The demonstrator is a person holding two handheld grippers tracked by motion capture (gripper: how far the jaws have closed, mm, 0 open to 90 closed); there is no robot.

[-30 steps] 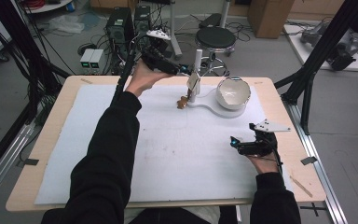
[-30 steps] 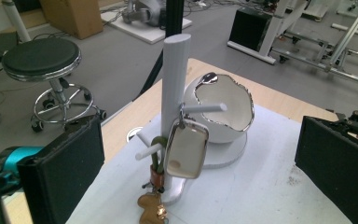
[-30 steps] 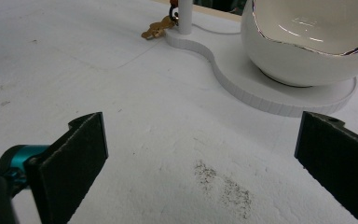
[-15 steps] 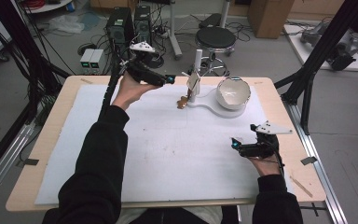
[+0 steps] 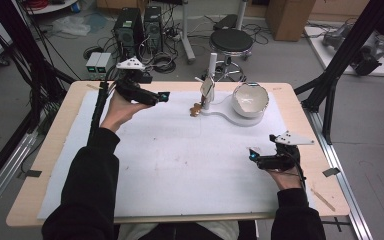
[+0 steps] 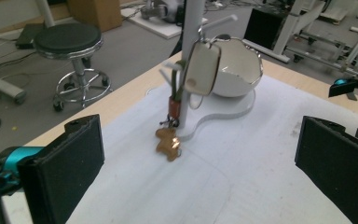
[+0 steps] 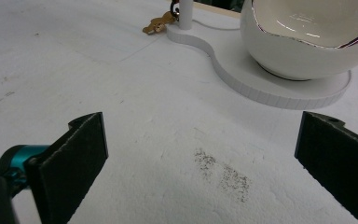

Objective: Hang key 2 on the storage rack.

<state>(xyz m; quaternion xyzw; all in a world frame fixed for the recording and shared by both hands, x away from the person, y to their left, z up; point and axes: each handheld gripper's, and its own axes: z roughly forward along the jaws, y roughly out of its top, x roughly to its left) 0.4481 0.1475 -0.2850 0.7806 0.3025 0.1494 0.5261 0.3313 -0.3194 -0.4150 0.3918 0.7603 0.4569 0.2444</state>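
At the near edge of the tabletop, the person's dark sleeves are coming in over a white foam mat [image 5: 180, 170] that is covering most of the wooden tabletop [image 5: 55, 200]. Near the right edge, the right gripper [image 5: 254, 156] is resting low over the mat in the person's hand, its jaws spread wide with nothing between them; in the right gripper view they are framing bare mat with a patch of grey specks [image 7: 221, 175]. The mat is showing faint marks and scuffs across its middle.

Farther back, toward the far left corner, the left gripper [image 5: 164, 96] is being held above the mat, pointing toward the right, its jaws also standing wide apart and empty. In the left gripper view they are bracketing a white stand [image 6: 223, 114] well ahead of them.

That stand is sitting near the middle of the far edge: a curved flat base carrying a white bowl [image 5: 250, 99] with a jagged rim at its right end and an upright white post [image 5: 210, 80] at its left. A flat oval tag [image 6: 204, 67] is hanging from a peg on the post, and a small brown bear-shaped charm [image 6: 167, 143] is lying on the mat, touching the foot of the post.

Beyond the table, a black round stool [image 5: 232, 40], computer cases [image 5: 140, 27], cables and cardboard boxes are standing on the grey floor, with black frame struts rising at both sides.
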